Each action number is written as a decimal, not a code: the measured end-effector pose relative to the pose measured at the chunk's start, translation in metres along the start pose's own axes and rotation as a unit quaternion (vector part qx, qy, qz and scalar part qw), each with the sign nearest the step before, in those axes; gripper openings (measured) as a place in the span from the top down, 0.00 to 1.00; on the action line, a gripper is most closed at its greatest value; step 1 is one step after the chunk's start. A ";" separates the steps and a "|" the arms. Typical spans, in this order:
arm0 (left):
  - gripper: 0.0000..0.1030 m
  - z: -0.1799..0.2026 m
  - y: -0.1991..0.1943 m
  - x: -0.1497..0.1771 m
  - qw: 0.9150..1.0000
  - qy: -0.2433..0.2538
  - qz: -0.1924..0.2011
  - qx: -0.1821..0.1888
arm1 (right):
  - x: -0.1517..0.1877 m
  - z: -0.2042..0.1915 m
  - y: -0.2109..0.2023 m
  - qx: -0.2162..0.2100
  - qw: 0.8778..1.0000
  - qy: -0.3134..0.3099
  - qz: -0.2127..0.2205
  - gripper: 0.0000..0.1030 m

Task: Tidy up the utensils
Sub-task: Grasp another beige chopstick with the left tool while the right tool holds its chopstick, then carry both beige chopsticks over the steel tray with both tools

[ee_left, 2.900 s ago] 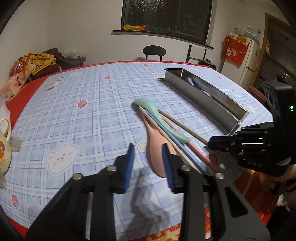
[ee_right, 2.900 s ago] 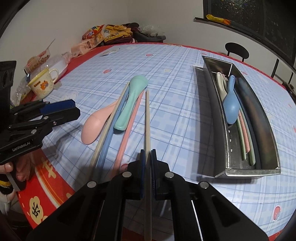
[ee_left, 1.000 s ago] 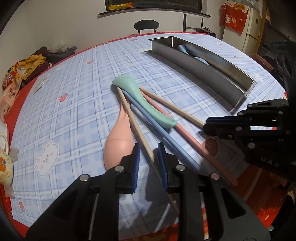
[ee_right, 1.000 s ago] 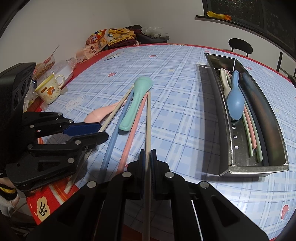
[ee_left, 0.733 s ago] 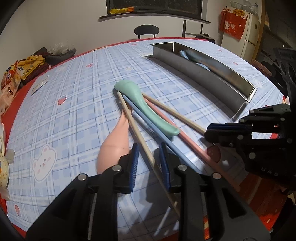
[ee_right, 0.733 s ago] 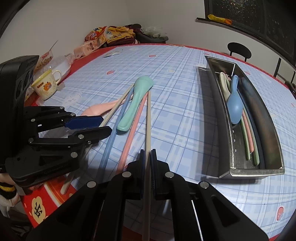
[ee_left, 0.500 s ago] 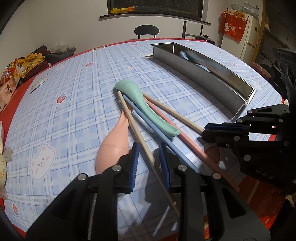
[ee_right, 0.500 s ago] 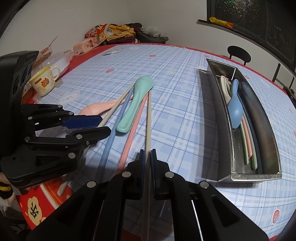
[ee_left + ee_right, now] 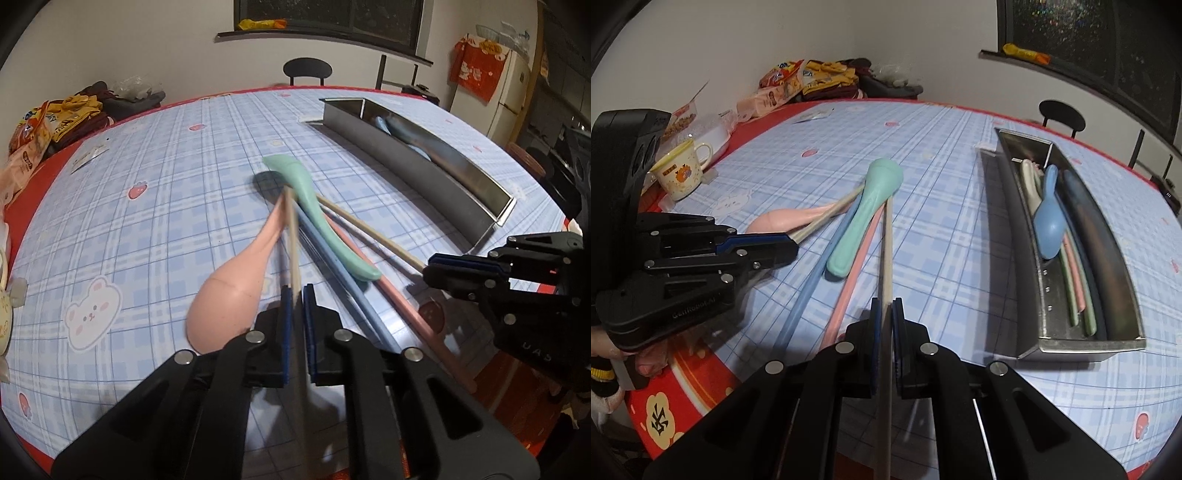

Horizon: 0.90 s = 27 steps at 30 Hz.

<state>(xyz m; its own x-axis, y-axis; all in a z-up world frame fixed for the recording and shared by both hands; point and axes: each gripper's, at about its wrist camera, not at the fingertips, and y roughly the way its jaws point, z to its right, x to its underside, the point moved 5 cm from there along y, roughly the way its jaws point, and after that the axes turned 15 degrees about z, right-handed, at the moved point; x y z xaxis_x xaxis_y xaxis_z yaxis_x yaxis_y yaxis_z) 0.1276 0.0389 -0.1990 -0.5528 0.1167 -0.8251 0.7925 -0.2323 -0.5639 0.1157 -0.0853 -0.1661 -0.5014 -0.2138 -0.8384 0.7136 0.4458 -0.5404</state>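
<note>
Both claws, left and right, grip thin beige sticks; smooth plastic spoons lie between, steel tray at right

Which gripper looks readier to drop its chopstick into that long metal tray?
Right, probably. The right gripper is shut on a beige chopstick and sits beside the metal tray; the left gripper is farther off.

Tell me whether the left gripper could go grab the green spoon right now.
Probably not yet: the left gripper is shut on a beige chopstick, so its jaws are taken. The green spoon itself lies close ahead, atop the blue and pink chopsticks, with nothing covering it.
</note>
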 end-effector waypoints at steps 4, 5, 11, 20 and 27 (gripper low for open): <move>0.90 -0.006 -0.005 -0.001 1.000 -0.018 0.010 -0.004 | -0.003 -0.001 -0.004 0.018 1.000 -0.012 0.014 0.94; 0.90 -0.007 -0.005 -0.001 1.000 -0.021 0.011 -0.003 | -0.004 0.000 -0.006 0.023 1.000 -0.012 0.018 0.94; 0.90 -0.018 -0.012 -0.003 0.998 -0.055 0.027 -0.001 | -0.006 0.008 -0.013 0.042 0.998 0.000 0.038 0.94; 0.90 -0.032 -0.024 -0.005 0.992 -0.108 0.056 0.022 | -0.008 0.005 -0.017 0.037 0.998 -0.004 0.049 0.94; 0.90 -0.043 -0.030 -0.004 0.987 -0.140 0.071 0.023 | -0.008 0.004 -0.020 0.037 0.998 -0.003 0.058 0.94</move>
<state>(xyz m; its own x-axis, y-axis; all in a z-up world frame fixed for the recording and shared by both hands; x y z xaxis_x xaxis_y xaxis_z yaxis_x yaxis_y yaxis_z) 0.1170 0.0874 -0.1804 -0.4917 -0.1908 -0.8496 0.8583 -0.2705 -0.4360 0.1073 -0.0963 -0.1486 -0.4104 -0.1687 -0.8962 0.8014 0.4022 -0.4427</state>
